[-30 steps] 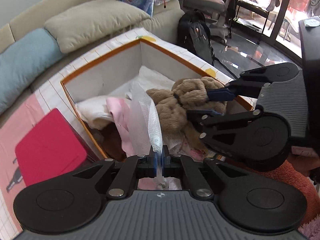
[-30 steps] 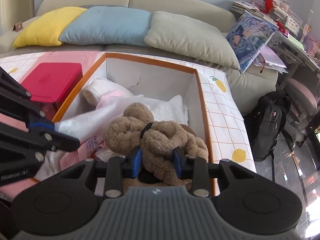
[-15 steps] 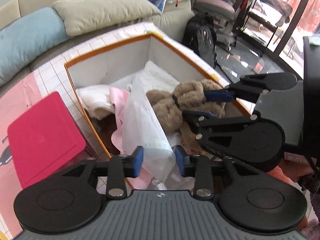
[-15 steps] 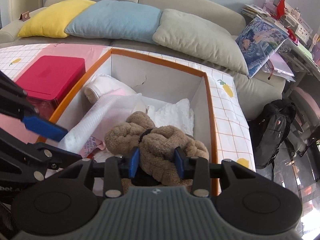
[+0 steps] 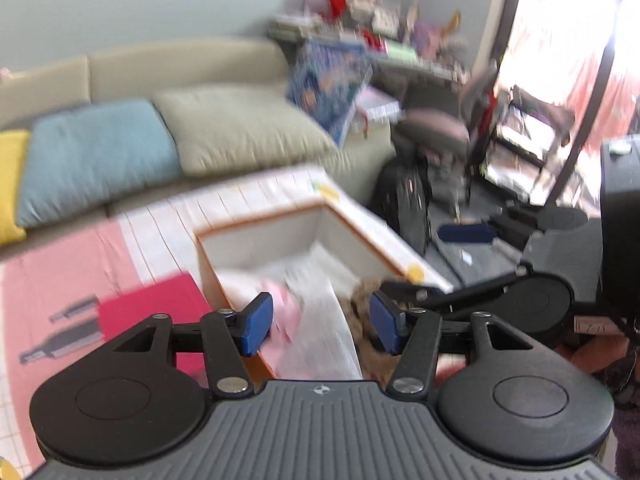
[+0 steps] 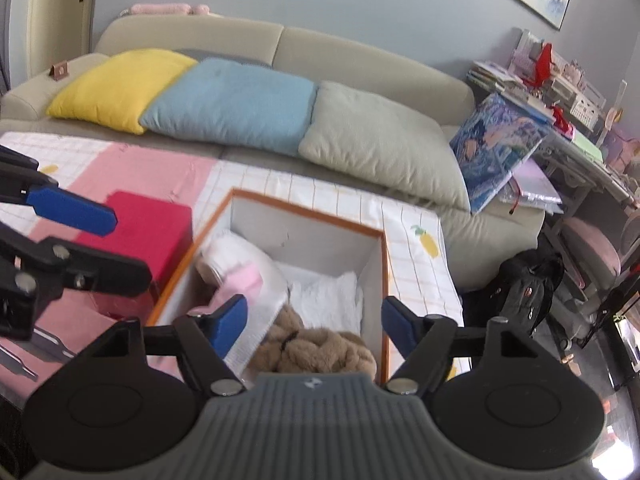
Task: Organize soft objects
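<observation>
We are finding two grippers, both gaping wide and gripping nothing: the right gripper (image 6: 314, 326) is hanging above the box with its blue pads spread either side of the contents, and the left gripper (image 5: 322, 322) is standing equally parted, its picture smeared by blur. Below them we are counting one open box (image 6: 306, 220), rectangular, white-walled with an orange rim. Inside it we are noting one brown plush toy (image 6: 320, 350), shaggy and knotted, lying at the near end; one translucent plastic bag (image 6: 260, 326), crinkled, leaning against the toy; one pink cloth (image 6: 244, 282); and white quilted fabric (image 6: 328, 298). Beside the box one red flat-topped case (image 6: 148, 232) is sitting on a checked tablecloth (image 6: 412, 248). Behind, we are counting three cushions on the sofa (image 6: 280, 44): yellow, blue and grey-green.
</observation>
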A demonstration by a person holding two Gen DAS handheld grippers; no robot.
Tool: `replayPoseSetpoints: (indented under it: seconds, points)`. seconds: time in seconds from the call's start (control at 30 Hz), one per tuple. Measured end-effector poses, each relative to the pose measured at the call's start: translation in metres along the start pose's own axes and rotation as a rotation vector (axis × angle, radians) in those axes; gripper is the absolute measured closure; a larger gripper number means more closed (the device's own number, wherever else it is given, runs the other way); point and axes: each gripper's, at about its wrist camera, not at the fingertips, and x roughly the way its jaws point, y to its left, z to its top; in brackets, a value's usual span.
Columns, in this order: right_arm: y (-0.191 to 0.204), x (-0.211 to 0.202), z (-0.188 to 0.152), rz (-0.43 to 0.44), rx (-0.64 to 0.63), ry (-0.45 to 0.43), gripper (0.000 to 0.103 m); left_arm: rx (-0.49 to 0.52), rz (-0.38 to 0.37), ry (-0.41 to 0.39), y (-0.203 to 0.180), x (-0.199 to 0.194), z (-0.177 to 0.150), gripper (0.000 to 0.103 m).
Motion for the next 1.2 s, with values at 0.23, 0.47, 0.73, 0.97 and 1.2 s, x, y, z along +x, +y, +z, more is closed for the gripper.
replayPoseSetpoints:
  seconds: [0.23, 0.47, 0.73, 0.97, 1.2]
  points:
    - [0.016, -0.053, 0.023, 0.072, 0.067, -0.092, 0.017, 0.029, 0.116, -0.178, -0.002, -0.063, 0.003, 0.035]
    - [0.037, -0.091, 0.02, 0.098, 0.139, -0.131, 0.012, 0.04, 0.272, -0.282, -0.003, -0.109, -0.012, 0.028]
    - [0.061, -0.116, -0.015, 0.057, 0.213, -0.129, 0.01, 0.002, 0.397, -0.239, 0.0, -0.136, -0.042, 0.014]
    - [0.082, -0.119, -0.044, 0.027, 0.279, -0.105, 0.007, -0.057, 0.428, -0.176, 0.0, -0.137, -0.064, 0.007]
    - [0.097, -0.105, -0.061, 0.019, 0.235, -0.019, 0.005, -0.079, 0.431, -0.059, -0.005, -0.11, -0.09, 0.006]
